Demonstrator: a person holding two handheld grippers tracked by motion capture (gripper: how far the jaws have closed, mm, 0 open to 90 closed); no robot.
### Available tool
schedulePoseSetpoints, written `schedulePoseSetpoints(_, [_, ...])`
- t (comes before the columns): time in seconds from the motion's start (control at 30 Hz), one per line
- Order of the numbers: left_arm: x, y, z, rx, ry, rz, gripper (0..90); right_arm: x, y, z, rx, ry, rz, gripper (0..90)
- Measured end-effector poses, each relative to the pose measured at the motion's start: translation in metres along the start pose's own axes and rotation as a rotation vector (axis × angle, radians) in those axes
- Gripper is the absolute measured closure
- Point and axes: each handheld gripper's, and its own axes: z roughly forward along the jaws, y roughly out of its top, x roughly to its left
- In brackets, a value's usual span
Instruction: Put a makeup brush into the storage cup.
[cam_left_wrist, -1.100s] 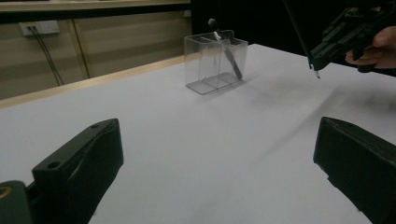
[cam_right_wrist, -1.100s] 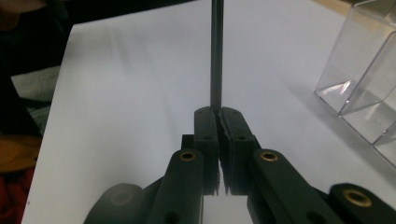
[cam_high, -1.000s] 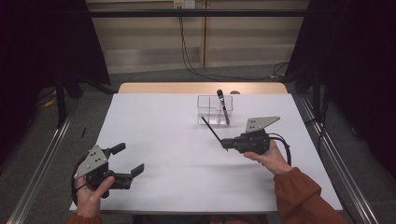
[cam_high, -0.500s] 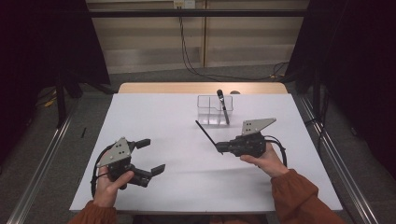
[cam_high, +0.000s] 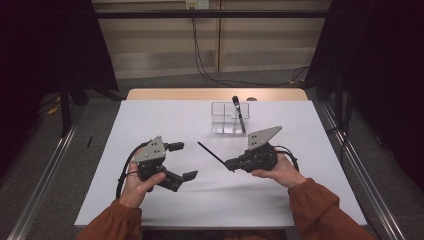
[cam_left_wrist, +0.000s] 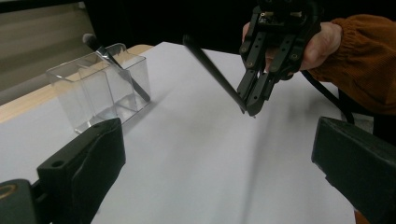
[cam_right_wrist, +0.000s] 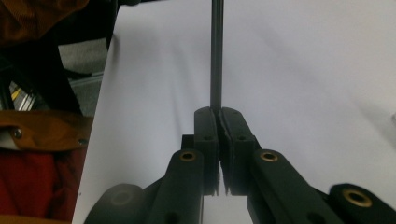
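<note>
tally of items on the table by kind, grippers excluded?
Thin black stick, held in the right gripper: 1
Clear divided container: 1
Dark tool standing in the container: 1
Total: 3

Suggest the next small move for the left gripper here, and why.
Probably bring the open left gripper closer to the free end of the thin black stick so its jaws straddle it. The right gripper is shut on one end and holds the stick out toward the left one, short of the clear organizer.
</note>
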Motion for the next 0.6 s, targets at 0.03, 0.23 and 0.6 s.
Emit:
schedulePoseSetpoints(0.03, [0.0,0.002,0.001,0.011,-0.005,-0.002,2.3,0.0,0.001,0.001,0.019,0.007,-0.007,86.6])
schedulePoseSetpoints(0.23, [0.0,0.009,0.008,0.059,-0.017,0.026,2.2,0.0,0.006,0.005,0.146,0.033,-0.053,86.5])
schedulePoseSetpoints(0.6, [0.003,0.017,0.021,0.196,-0.06,0.054,3.5,-0.001,0.028,0.008,0.338,0.063,-0.134,86.6])
